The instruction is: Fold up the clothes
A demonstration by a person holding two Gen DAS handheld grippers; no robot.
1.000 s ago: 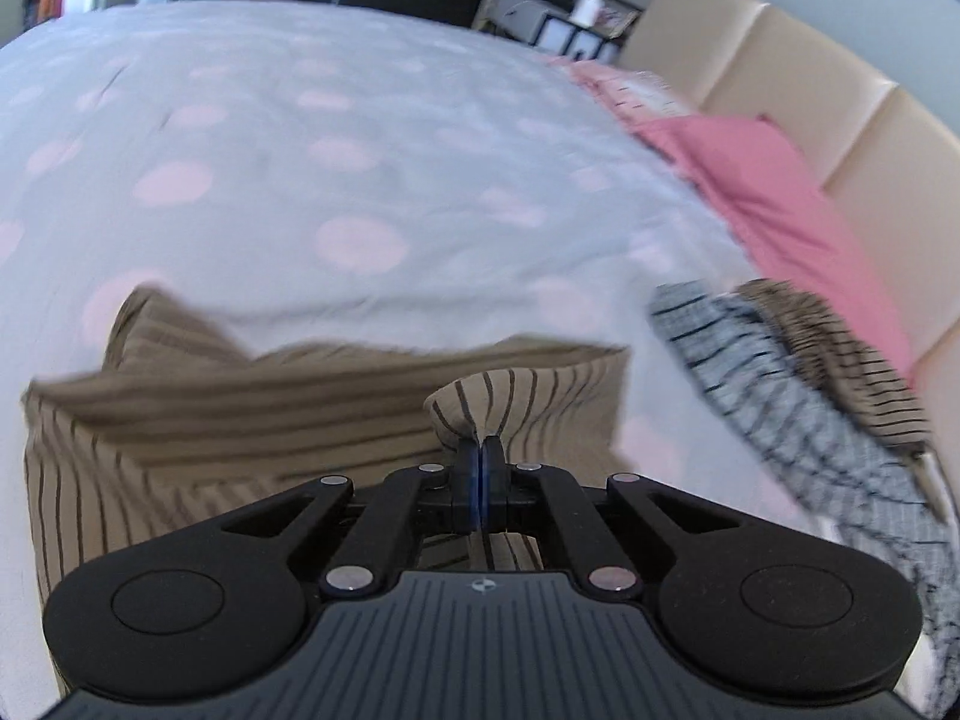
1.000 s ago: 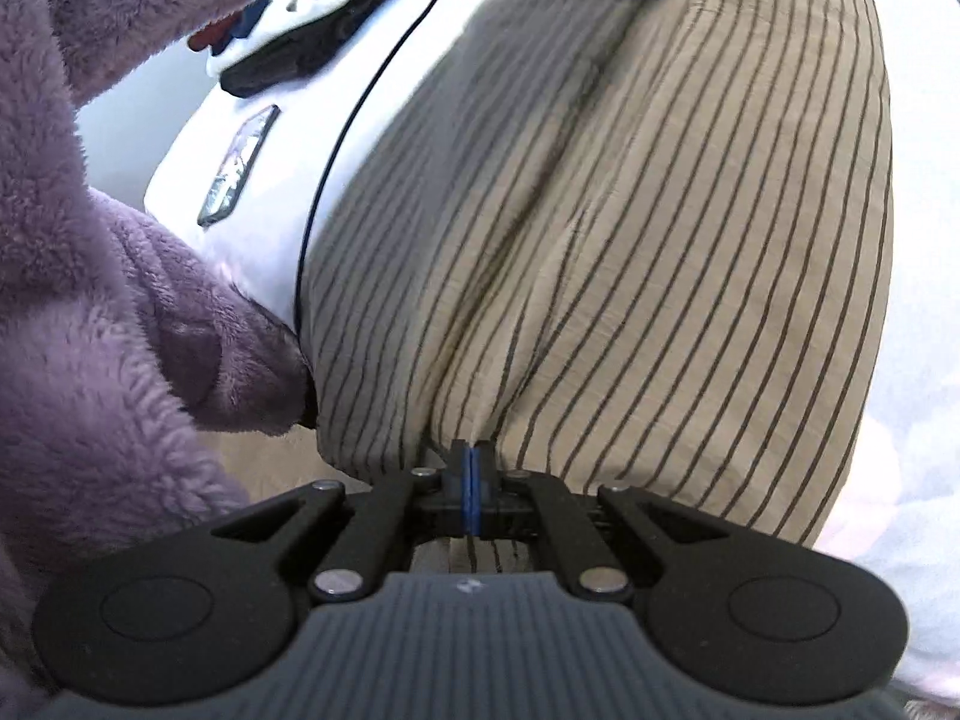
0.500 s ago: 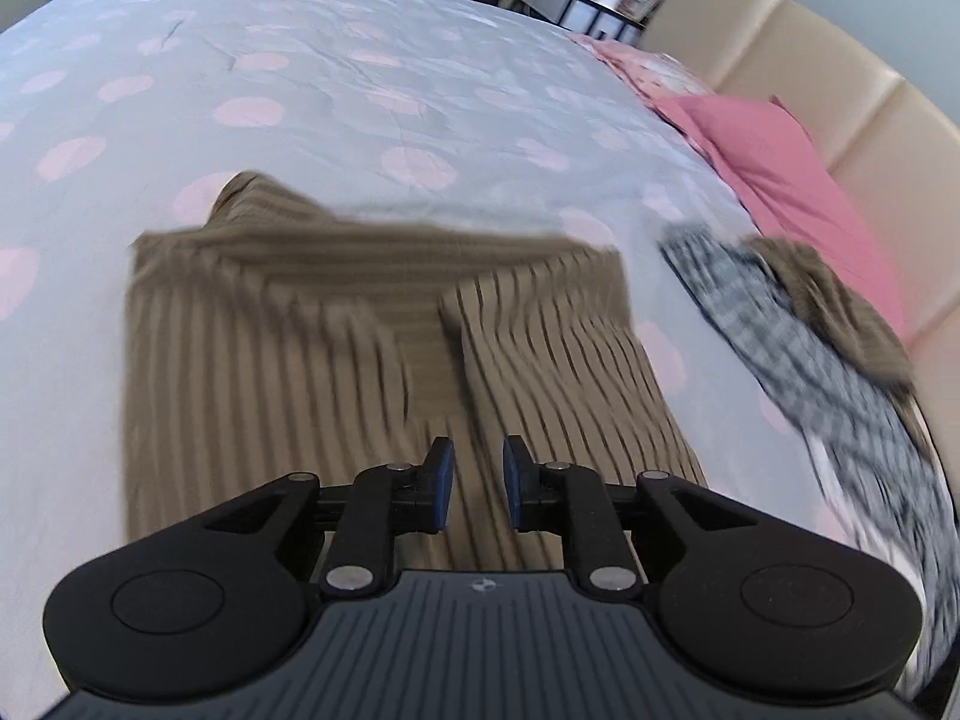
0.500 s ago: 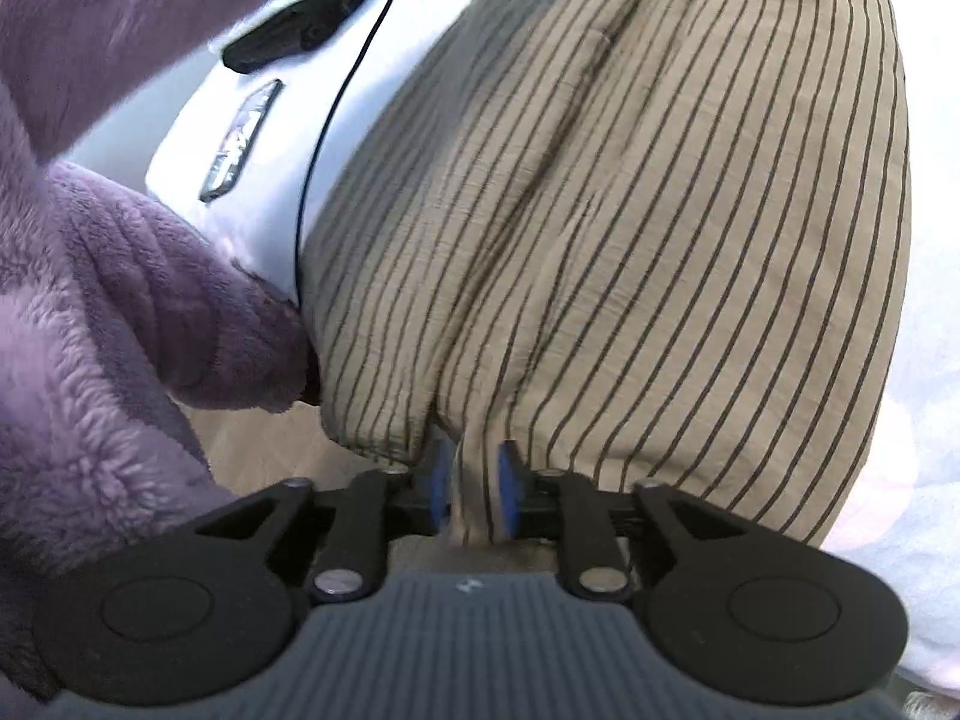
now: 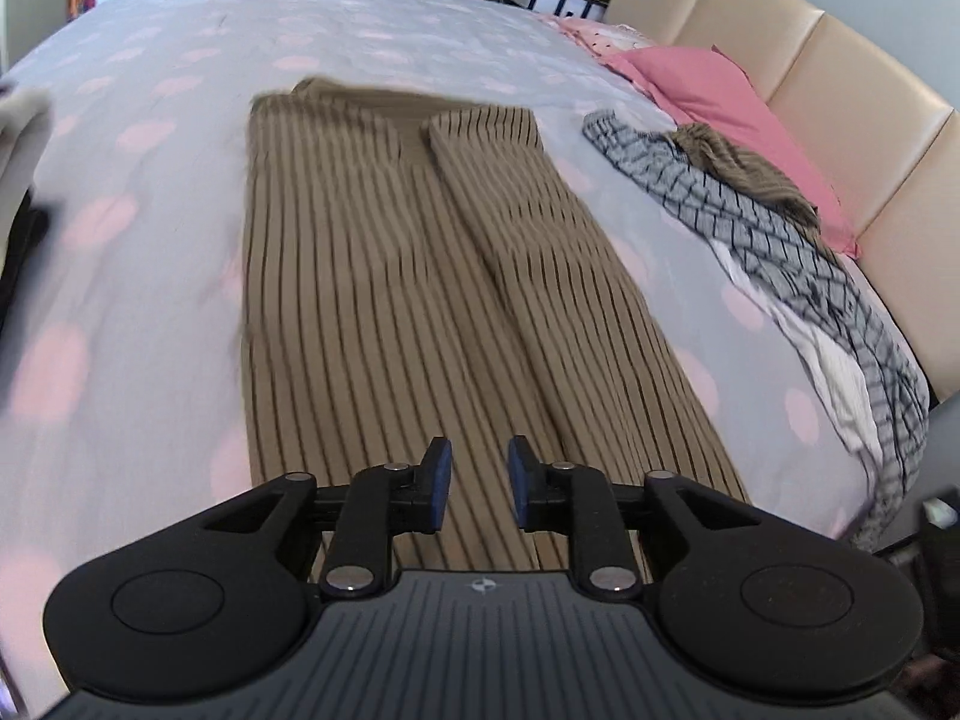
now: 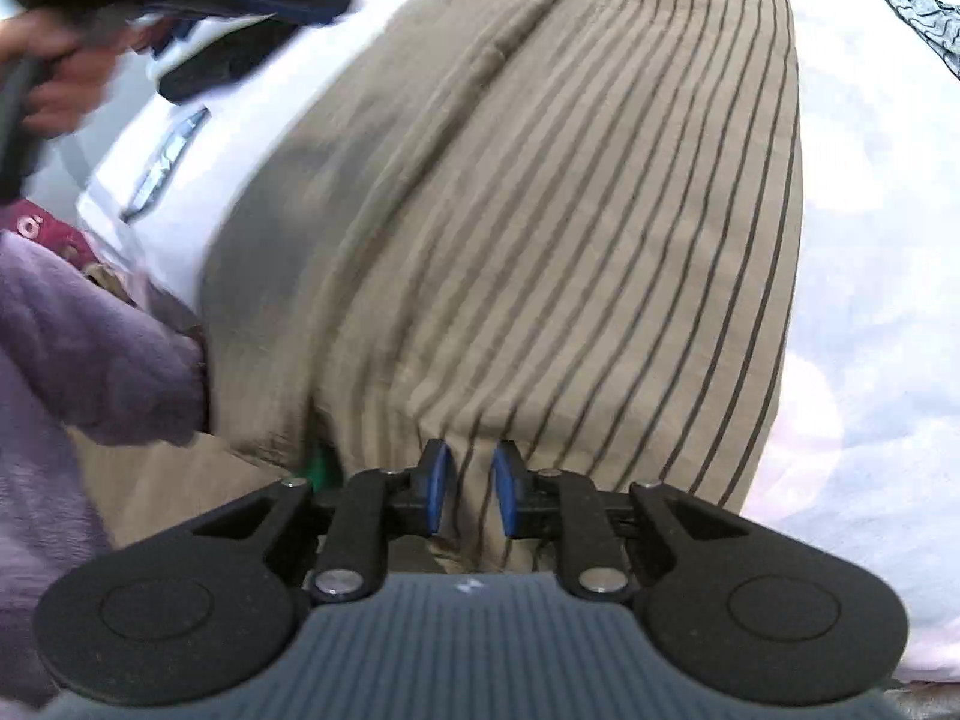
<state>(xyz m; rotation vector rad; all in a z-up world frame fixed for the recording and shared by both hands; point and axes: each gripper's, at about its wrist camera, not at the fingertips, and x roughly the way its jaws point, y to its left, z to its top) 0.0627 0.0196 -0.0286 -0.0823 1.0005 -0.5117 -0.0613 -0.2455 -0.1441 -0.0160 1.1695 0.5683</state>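
A tan garment with dark stripes (image 5: pixel 384 276) lies stretched out long on the pale bedspread with pink dots (image 5: pixel 150 180). My left gripper (image 5: pixel 477 480) hovers over its near end. Its jaws are opening, and nothing is between them. In the right wrist view the same striped garment (image 6: pixel 570 210) fills the middle. My right gripper (image 6: pixel 472 483) is at its near edge with its jaws closing. A small ridge of the cloth stands in the gap, and the pads (image 6: pixel 441 480) do not press it.
A grey checked shirt (image 5: pixel 780 240) and other crumpled clothes lie on the right by a pink pillow (image 5: pixel 720 84) and the beige headboard (image 5: pixel 840 90). In the right wrist view are a purple fleece sleeve (image 6: pixel 78 348), a hand (image 6: pixel 66 78), dark clothes (image 6: pixel 228 60) and a phone-like object (image 6: pixel 165 162).
My left gripper let go of the striped cloth's fold and drew back along the garment, which now lies flat. My right gripper opened off the near edge and has narrowed slightly.
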